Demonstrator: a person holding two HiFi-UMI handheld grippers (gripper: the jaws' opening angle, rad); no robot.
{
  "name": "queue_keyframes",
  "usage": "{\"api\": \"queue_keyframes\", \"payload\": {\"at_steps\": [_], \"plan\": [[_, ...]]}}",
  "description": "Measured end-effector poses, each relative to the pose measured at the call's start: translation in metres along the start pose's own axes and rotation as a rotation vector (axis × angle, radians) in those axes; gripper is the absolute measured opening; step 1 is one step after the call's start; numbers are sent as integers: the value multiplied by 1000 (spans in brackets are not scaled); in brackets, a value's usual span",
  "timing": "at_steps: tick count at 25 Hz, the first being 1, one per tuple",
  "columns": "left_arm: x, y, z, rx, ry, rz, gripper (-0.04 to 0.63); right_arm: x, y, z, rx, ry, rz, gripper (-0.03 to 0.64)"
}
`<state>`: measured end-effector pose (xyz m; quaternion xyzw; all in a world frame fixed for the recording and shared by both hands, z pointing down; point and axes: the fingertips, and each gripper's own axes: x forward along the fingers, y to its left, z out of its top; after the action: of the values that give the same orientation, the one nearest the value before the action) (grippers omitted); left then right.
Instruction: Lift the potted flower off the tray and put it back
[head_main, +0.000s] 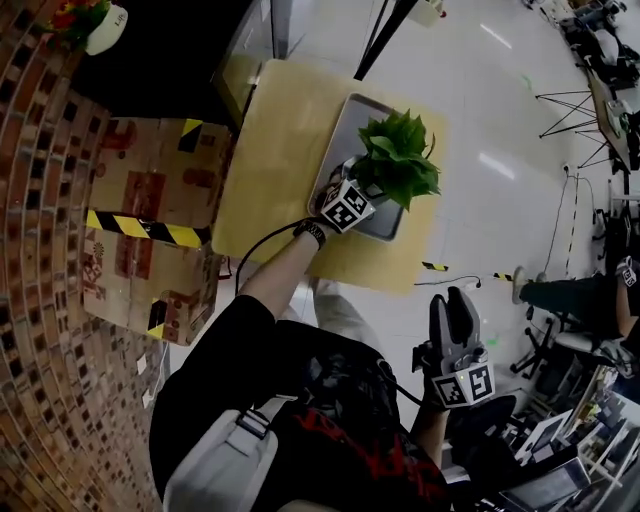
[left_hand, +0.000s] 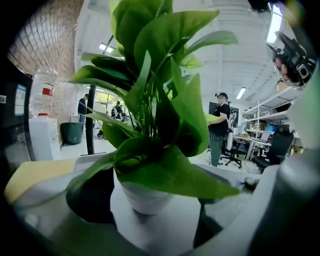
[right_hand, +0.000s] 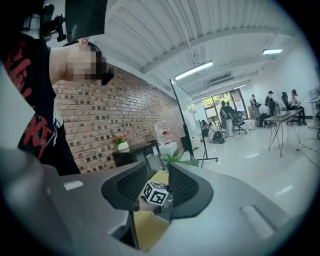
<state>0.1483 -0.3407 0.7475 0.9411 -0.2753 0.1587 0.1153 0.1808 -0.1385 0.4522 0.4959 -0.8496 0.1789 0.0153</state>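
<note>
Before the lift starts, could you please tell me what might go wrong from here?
Leaves droop over the white pot between the left gripper's open jaws, so closing may pinch foliage rather than the pot. The plant is tall and bushy for so small a pot; an off-centre grip could tip it on the tray.

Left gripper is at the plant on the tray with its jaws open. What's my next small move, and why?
Probably ease the left gripper forward, low under the leaves, until its pads flank the white pot. Its jaws stand open and press on nothing. The pot sits on the tray just ahead, in line with the gap, and the leaves overhang it.
</note>
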Motion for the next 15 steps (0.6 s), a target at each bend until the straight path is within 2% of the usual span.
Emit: {"api": "queue_keyframes", "payload": {"at_steps": [6, 15], "plan": [[1, 1, 3, -1, -46, 22, 445, 5, -4, -5, 17, 13, -4, 134], [-36, -9, 2, -4, -68, 59, 436, 8, 19, -11, 20, 8, 20, 133]]}}
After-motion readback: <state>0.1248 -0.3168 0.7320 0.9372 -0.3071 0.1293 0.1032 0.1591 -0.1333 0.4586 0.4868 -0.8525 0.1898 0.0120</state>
